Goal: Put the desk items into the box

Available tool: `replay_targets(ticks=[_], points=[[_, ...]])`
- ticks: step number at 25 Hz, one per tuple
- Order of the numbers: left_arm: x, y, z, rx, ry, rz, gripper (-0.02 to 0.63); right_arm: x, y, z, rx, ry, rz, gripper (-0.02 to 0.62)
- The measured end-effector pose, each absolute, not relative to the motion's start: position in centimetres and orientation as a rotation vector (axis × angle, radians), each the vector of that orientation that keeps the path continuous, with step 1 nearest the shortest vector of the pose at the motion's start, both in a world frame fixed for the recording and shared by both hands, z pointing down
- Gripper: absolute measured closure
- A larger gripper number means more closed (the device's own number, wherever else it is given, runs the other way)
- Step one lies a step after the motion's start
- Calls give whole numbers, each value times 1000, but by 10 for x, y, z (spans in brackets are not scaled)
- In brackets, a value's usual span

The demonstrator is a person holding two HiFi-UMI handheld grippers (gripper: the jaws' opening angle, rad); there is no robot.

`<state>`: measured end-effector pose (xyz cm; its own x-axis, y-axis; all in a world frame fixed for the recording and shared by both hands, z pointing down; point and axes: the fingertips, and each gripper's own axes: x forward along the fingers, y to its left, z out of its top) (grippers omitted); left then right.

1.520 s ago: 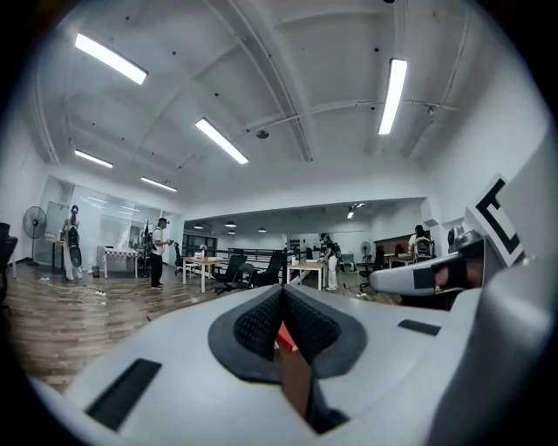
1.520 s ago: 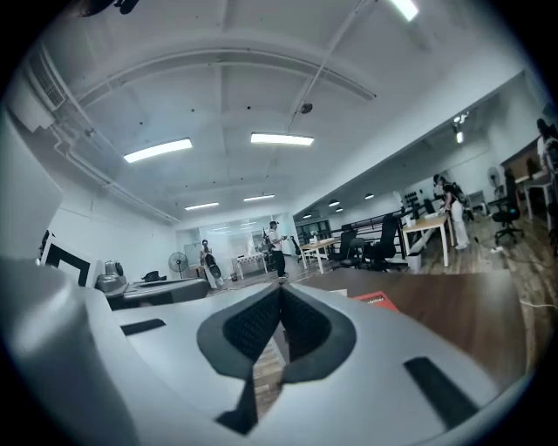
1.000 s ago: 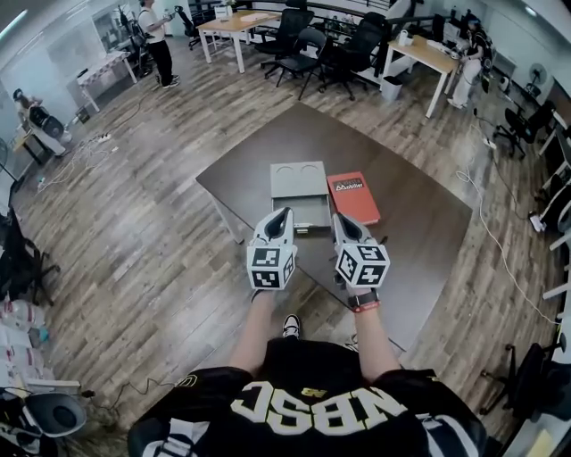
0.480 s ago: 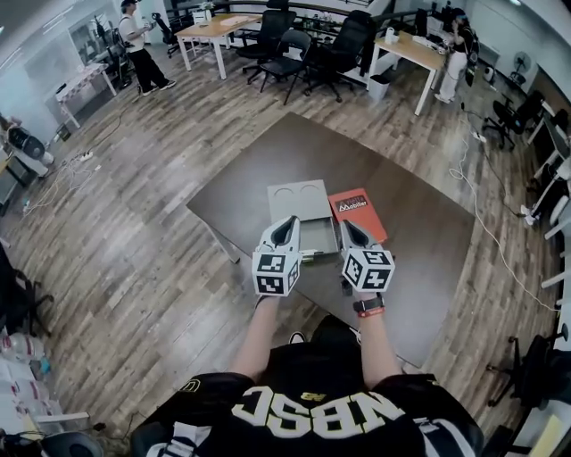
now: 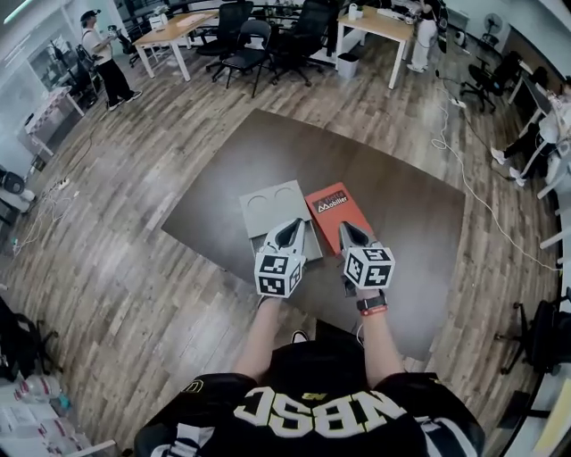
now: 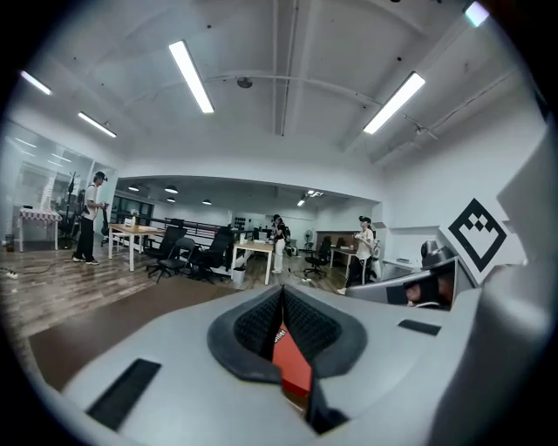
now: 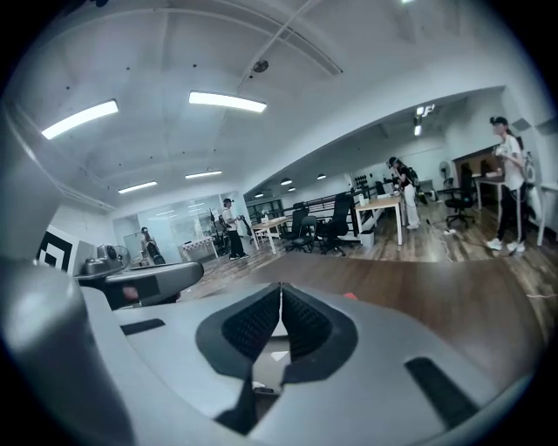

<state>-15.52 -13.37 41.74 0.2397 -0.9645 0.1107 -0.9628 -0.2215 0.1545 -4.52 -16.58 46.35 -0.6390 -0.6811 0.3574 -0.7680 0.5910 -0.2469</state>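
Note:
A flat grey box [image 5: 268, 203] with two round recesses lies on the dark brown table [image 5: 410, 223]. A red book [image 5: 335, 207] with white print lies against its right side. My left gripper [image 5: 293, 227] hovers over the box's near end, jaws together and holding nothing. In the left gripper view the left gripper [image 6: 281, 292] is shut, and the red book [image 6: 292, 361] shows through the gap below the pads. My right gripper [image 5: 345, 229] hangs over the book's near end. The right gripper [image 7: 280, 292] is also shut and holds nothing. The box's near end is hidden by the grippers.
The table stands on a wood floor [image 5: 134, 214]. Office chairs [image 5: 241, 45] and light desks [image 5: 379, 22] stand beyond it, with people at the far left [image 5: 103, 62] and far right [image 5: 419, 36]. The person's own black jersey [image 5: 312, 411] fills the bottom of the head view.
The head view has swung, so the table, box and book sit further left in it. Both grippers stay side by side over the near ends of box and book, jaws together.

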Motion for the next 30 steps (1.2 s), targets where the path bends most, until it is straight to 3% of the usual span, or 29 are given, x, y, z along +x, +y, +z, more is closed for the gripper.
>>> replay_targets(ticks=[19, 30], points=[[-45, -192, 501, 2419, -1426, 159, 591, 62, -186, 562, 1348, -2271, 835, 535], [-2, -197, 537, 2433, -1260, 249, 591, 94, -173, 618, 1320, -2101, 944, 468]])
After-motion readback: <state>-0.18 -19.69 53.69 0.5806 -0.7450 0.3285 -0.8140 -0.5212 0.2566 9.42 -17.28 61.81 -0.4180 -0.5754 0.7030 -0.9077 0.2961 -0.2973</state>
